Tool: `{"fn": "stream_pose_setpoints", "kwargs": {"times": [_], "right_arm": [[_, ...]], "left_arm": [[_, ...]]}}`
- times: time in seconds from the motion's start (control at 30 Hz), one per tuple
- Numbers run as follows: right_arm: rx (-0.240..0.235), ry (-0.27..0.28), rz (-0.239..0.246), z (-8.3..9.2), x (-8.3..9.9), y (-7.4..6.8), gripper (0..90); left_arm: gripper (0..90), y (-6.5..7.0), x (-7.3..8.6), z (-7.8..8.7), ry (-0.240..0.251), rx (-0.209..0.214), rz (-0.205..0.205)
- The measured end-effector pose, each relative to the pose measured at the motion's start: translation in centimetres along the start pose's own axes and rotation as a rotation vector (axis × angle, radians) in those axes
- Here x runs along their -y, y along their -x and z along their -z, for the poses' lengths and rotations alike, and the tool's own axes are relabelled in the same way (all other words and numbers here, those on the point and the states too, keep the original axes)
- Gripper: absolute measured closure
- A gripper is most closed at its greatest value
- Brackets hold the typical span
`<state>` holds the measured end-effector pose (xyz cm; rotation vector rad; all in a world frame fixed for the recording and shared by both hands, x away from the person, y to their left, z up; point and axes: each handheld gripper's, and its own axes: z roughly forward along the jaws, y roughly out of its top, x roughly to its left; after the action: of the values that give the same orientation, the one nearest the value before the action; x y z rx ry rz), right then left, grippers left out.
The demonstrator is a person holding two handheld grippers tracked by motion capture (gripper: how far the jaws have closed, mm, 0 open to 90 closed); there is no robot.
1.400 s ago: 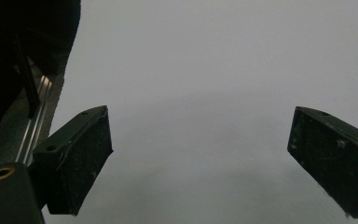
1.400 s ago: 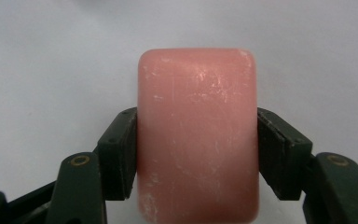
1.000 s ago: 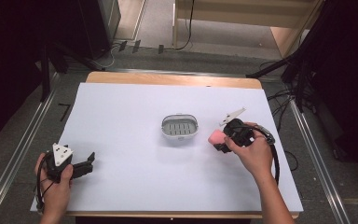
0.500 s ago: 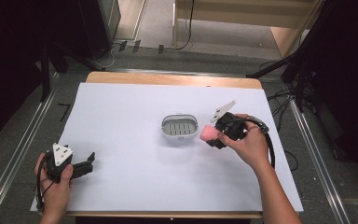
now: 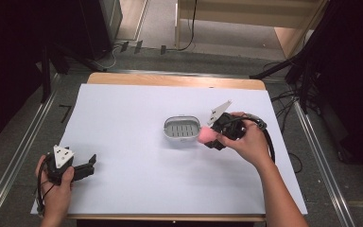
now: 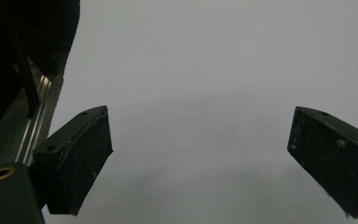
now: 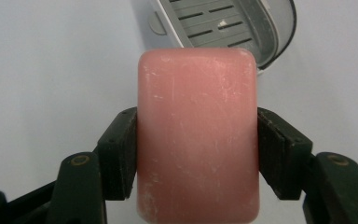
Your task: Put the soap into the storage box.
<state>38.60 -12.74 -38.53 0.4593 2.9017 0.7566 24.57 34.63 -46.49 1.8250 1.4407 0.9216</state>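
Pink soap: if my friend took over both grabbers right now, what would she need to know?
Right gripper: shut on the pink rectangular soap bar, held at the right edge of the grey oval slotted soap dish.
Left gripper: open, holding nothing, resting near the front left corner of the white table.
Done: soap picked up and brought to the dish.
Left: the dish holds no soap yet. Probably move the soap over the slotted tray, lower it in and open the jaws.
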Motion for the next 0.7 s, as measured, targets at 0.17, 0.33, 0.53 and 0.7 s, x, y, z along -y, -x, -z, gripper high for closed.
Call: {"fn": "stream_pose_setpoints", "kwargs": {"times": [0.17, 0.33, 0.53, 0.7], "right_arm": [[-0.036, 0.014, 0.066, -0.2, -0.5, -0.2, 38.2], [-0.054, 0.006, 0.114, -0.6, -1.2, -0.6, 38.2], [-0.063, 0.001, 0.136, -0.9, -1.8, -0.7, 38.2], [-0.067, 0.001, 0.147, -0.8, -2.5, -0.7, 38.2]], "left_arm": [[6.8, 0.0, 0.0, 0.0, 0.000, 0.000, 0.000], [6.8, 0.0, 0.0, 0.0, 0.000, 0.001, 0.000], [6.8, 0.0, 0.0, 0.0, 0.001, 0.001, 0.000], [6.8, 0.0, 0.0, 0.0, 0.001, 0.001, 0.000]]}}
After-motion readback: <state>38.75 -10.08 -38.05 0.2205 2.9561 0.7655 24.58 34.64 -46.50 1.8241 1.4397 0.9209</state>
